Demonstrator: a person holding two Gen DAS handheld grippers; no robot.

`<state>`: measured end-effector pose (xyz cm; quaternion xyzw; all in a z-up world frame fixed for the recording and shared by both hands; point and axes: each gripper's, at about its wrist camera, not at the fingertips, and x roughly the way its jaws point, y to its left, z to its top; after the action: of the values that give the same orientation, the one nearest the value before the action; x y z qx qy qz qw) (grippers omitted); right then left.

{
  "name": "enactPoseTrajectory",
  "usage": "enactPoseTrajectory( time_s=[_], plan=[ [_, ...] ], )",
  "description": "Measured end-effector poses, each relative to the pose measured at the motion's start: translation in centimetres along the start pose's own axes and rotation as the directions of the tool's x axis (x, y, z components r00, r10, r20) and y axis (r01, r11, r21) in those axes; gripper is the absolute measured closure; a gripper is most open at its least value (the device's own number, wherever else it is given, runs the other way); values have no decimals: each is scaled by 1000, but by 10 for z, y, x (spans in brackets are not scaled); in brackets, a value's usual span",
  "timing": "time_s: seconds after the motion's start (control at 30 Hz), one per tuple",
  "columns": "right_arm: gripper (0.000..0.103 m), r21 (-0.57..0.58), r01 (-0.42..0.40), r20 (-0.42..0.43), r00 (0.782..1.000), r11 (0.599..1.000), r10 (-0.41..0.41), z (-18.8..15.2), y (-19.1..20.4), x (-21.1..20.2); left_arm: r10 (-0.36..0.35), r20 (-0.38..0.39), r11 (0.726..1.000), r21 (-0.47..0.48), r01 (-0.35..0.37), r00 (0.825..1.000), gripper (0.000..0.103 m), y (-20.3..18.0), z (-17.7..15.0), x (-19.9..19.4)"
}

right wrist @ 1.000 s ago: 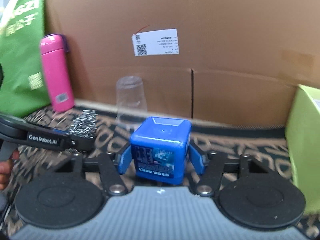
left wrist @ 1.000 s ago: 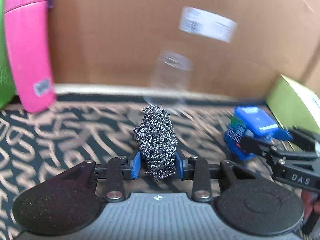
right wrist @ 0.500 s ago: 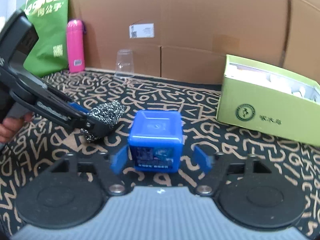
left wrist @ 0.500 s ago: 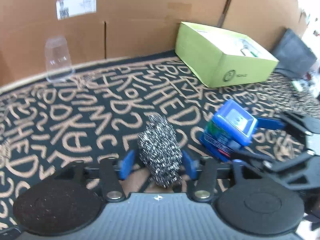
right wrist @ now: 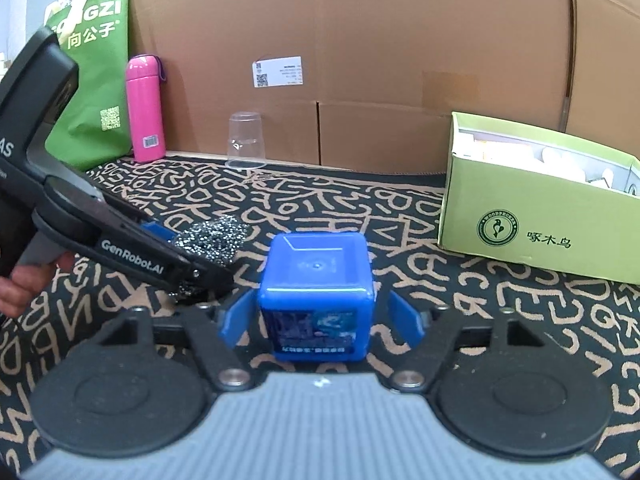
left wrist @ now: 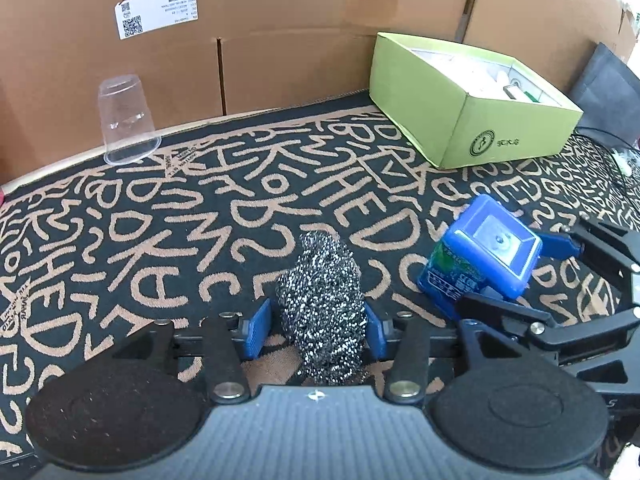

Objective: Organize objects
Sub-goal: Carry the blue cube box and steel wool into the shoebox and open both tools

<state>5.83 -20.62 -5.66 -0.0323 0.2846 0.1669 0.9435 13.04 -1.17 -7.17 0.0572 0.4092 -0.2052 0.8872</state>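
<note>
Your left gripper (left wrist: 316,328) sits low over the patterned mat (left wrist: 200,216) with the steel wool scourer (left wrist: 324,312) standing between its blue pads. The jaws are closing. The right-hand pad looks to be against the wire; a sliver of gap shows at the left-hand pad, so I would not call this a firm hold.

Your right gripper (right wrist: 318,320) frames the blue cube box (right wrist: 316,292), which rests on the mat. These jaws are closing too, and clear space shows on both sides of the box, so nothing is gripped yet.

The two items sit near each other mid-mat. The green box (left wrist: 472,112) stands open at the back right, well apart. The clear cup (left wrist: 126,120) is upside down by the cardboard wall (left wrist: 280,20), and the pink bottle (right wrist: 145,108) stands beyond it.

Handling, as a judgement:
- **Scourer:** light, springy and compressible. It will give under the pads and may snag on them. Grip it across the middle of its bulk, not the frayed top.
- **Blue box:** rigid, smooth plastic with flat faces, probably light. Take it square on two opposite side faces, below the lid edge, or it may twist or slip.
</note>
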Motion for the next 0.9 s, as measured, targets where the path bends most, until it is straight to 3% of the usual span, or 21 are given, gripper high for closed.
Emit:
enactPoseTrajectory(
  time_s=[0.1,0.13,0.27,0.47,0.67,0.9],
  plan=[
    [48,-3,-16,-22,1000,1000,16,-3,-2,5,11,1,1000,10,-11,1000,53,-3,1,3],
    [48,-6,-19,-21,1000,1000,19,-4,-3,5,11,0,1000,27,-11,1000,65,-4,1,3],
    [48,-21,-30,-23,999,999,29,-5,-5,-2,-28,-1,999,44,28,1000,65,-14,6,-4],
    [49,-1,4,35,999,1000,-4,3,-30,-34,-113,102,987,125,100,988,65,-50,35,-29],
    [49,25,134,115,984,991,-136,31,-77,-67,-190,195,976,148,162,962,65,-87,81,-37],
    [49,55,347,163,922,936,-352,71,-145,-62,-216,257,973,133,187,942,65,-132,147,-11]
  ],
)
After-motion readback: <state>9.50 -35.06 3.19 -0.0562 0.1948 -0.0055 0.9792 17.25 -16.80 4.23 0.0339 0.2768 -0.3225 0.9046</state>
